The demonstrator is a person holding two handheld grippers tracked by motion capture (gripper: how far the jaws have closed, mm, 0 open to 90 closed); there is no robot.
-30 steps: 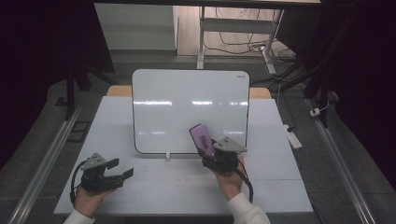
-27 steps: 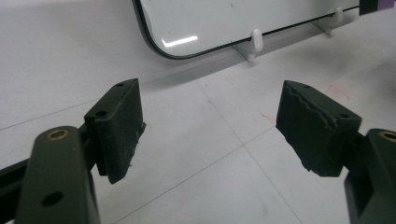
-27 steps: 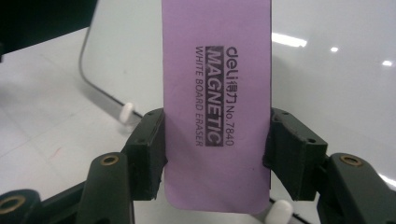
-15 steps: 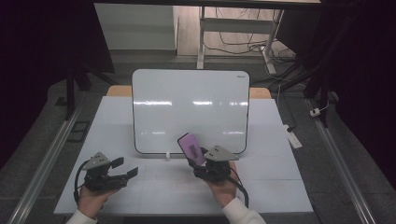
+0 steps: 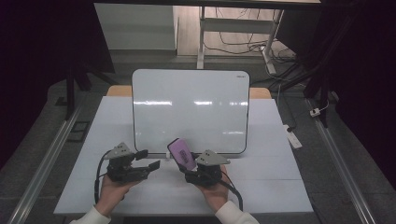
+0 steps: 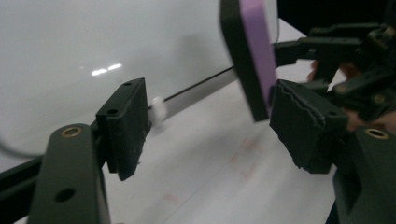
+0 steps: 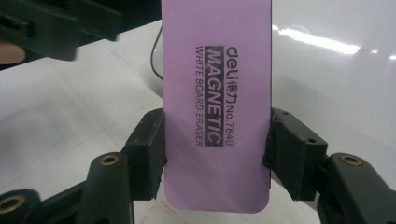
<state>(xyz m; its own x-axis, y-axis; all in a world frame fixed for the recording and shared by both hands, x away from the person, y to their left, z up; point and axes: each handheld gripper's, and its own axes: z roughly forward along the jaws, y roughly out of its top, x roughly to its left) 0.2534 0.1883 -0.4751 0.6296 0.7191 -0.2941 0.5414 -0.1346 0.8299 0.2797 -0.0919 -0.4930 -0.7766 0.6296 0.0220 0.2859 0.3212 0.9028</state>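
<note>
**Eraser carried leftward to the board's lower edge**

Leftward and toward the person the right gripper (image 5: 189,164) has travelled since the earlier frames, bringing the purple whiteboard eraser (image 5: 181,153) from beside the board's lower right part to a spot near the middle of its bottom edge. The left gripper (image 5: 145,159) has shifted right, so the two tools now sit close together.

In the right gripper view the two black jaws are clamped on the eraser's (image 7: 215,107) long sides near its lower end, its purple face with the print "deli MAGNETIC WHITE BOARD ERASER No.7840" turned to the camera. It stands clear of the tabletop, tilted, its upper end leaning left and toward the board in the high view.

The left gripper's (image 6: 205,126) jaws are spread apart with nothing between them. In its own view the eraser (image 6: 254,56) shows edge-on just above and beside the right-hand jaw; whether they touch I cannot tell.

Beyond the tools the whiteboard (image 5: 190,109) lies on the white table (image 5: 275,182), its surface blank and glossy with light reflections. A hand (image 5: 112,189) holds each gripper from the near edge.
</note>
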